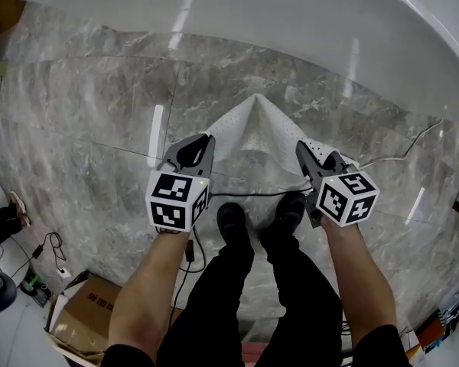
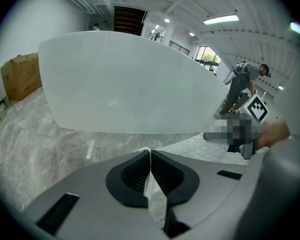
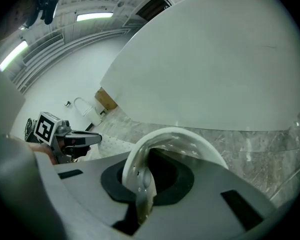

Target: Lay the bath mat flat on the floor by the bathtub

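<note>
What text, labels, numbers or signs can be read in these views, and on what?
No readable words or numbers in any view.
Cardboard box: dark marks on its flap, too small and blurred to read.
Left gripper and right gripper: their cubes carry black-and-white square markers only, no letters or digits.
Dotted bath mat: no print.

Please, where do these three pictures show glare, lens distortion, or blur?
Head view: lamps reflect as bright streaks on the marble floor and on the bathtub, whose rim bows. Left gripper view: a round fisheye image with black corners; the tub bulges. Right gripper view: the same fisheye; the bath mat fold nearest the lens is soft and out of focus.
</note>
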Demonstrator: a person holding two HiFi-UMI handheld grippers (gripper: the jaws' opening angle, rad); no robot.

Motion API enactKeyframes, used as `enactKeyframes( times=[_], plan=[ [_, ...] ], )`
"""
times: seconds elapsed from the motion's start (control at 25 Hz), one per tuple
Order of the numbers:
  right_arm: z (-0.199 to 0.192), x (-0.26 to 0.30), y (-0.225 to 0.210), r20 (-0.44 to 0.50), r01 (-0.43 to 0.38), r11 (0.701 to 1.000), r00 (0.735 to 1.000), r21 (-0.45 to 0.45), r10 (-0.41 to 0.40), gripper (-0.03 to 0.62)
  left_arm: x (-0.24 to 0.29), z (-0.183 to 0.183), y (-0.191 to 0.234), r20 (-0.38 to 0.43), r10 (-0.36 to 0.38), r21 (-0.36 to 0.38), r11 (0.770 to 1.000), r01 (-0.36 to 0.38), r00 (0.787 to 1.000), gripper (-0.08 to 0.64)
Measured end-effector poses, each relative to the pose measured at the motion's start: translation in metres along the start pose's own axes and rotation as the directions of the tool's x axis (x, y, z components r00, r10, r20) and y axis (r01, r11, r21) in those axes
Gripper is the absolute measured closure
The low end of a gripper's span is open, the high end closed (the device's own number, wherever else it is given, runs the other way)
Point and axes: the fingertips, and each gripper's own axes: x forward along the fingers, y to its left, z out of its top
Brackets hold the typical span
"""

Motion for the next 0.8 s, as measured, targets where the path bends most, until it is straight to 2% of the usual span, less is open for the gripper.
enactKeyframes(
  times=[0.4,0.68,0.8],
  plan=[
    [-0.007,0.036,-0.023,-0.014,-0.009,1.0,1.0,-0.023,0.008,0.571,0.036,0.002,0.02,0.026,0.023,0.007,1.0,-0.023,0.999,0.541],
    [-0.021,0.067,-0.052,-0.041,0.03,0.987,0.998,-0.159,-0.037,0.571,0.071,-0.001,0.041,0.069,0.048,0.039,0.998,-0.051,0.996,0.541],
    [-0.036,0.076,-0.072,-0.035,0.049,0.978,0.998,-0.203,-0.057,0.571,0.087,-0.008,0.054,0.114,0.088,0.054,0.994,-0.095,0.99,0.541]
  ],
)
